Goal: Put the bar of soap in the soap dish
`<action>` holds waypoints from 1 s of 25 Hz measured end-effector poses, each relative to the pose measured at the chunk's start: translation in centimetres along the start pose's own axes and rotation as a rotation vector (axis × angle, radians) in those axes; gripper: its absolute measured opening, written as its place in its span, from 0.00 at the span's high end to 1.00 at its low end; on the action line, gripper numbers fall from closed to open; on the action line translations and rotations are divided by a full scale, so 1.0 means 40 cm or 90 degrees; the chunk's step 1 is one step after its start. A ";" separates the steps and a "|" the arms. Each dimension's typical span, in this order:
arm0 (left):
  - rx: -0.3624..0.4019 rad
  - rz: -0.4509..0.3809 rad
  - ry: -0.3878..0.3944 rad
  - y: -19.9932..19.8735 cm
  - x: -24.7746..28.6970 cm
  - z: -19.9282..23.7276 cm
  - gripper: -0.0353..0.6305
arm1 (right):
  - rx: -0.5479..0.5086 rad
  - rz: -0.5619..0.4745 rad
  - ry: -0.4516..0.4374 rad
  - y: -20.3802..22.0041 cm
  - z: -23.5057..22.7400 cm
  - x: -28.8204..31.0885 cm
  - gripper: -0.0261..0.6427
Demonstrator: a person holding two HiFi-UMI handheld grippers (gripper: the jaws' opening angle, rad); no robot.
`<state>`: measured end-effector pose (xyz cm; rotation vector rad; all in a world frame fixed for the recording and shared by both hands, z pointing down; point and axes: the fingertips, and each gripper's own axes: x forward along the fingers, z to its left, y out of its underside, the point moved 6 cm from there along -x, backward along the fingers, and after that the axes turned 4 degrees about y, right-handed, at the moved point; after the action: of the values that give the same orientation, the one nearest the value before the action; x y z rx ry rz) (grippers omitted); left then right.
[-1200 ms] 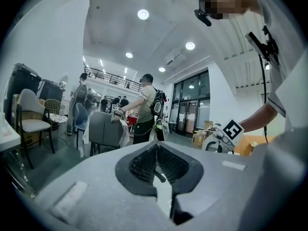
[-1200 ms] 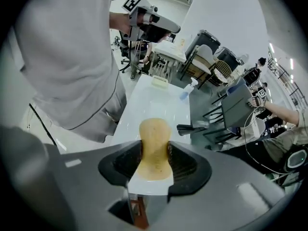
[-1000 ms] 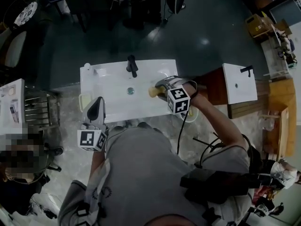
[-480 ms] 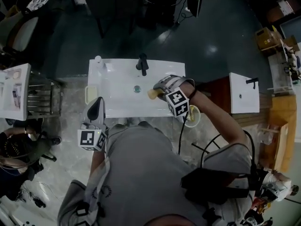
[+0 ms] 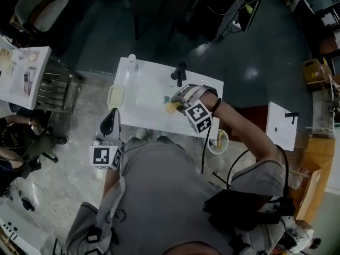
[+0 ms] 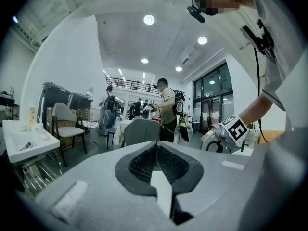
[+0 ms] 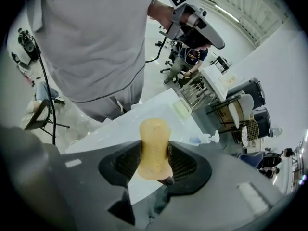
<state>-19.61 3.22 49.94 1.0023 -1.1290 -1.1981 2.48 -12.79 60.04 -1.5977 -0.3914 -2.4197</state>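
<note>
A pale yellow bar of soap stands upright between the pads of my right gripper, which is shut on its middle. In the head view the soap hangs over the middle of the white sink, with the right gripper pointing steeply down. The pale soap dish sits at the sink's left edge, also seen as the soap dish beyond the soap. My left gripper hovers off the sink's front left corner, its fingertips closed together with nothing between them.
A black tap stands at the sink's back and a white pump bottle at its back left corner. A small bowl sits right of the sink. A second white sink lies farther right, a metal rack to the left.
My right gripper has carried the soap from the sink's right side leftward to above its middle and rolled. The left gripper has drifted left, from the sink's front edge to beside its front left corner.
</note>
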 end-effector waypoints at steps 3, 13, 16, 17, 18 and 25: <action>-0.001 -0.007 -0.028 0.006 -0.035 0.009 0.95 | -0.042 -0.012 0.000 -0.020 -0.021 0.016 0.70; -0.002 -0.026 -0.135 0.017 -0.141 0.018 0.95 | -0.190 -0.056 -0.007 -0.087 -0.100 0.065 0.70; -0.003 -0.027 -0.164 0.020 -0.174 0.020 0.95 | -0.226 -0.070 -0.012 -0.105 -0.118 0.080 0.70; -0.003 -0.029 -0.174 0.020 -0.185 0.021 0.95 | -0.238 -0.074 -0.013 -0.111 -0.125 0.083 0.70; -0.003 -0.030 -0.184 0.020 -0.196 0.021 0.95 | -0.251 -0.078 -0.014 -0.118 -0.130 0.086 0.70; -0.012 -0.041 -0.243 0.019 -0.264 0.021 0.95 | -0.303 -0.108 -0.018 -0.154 -0.168 0.109 0.70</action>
<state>-20.48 13.80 49.65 0.8196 -1.3853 -1.4920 -6.99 -9.37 60.92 -1.8449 0.0590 -2.7732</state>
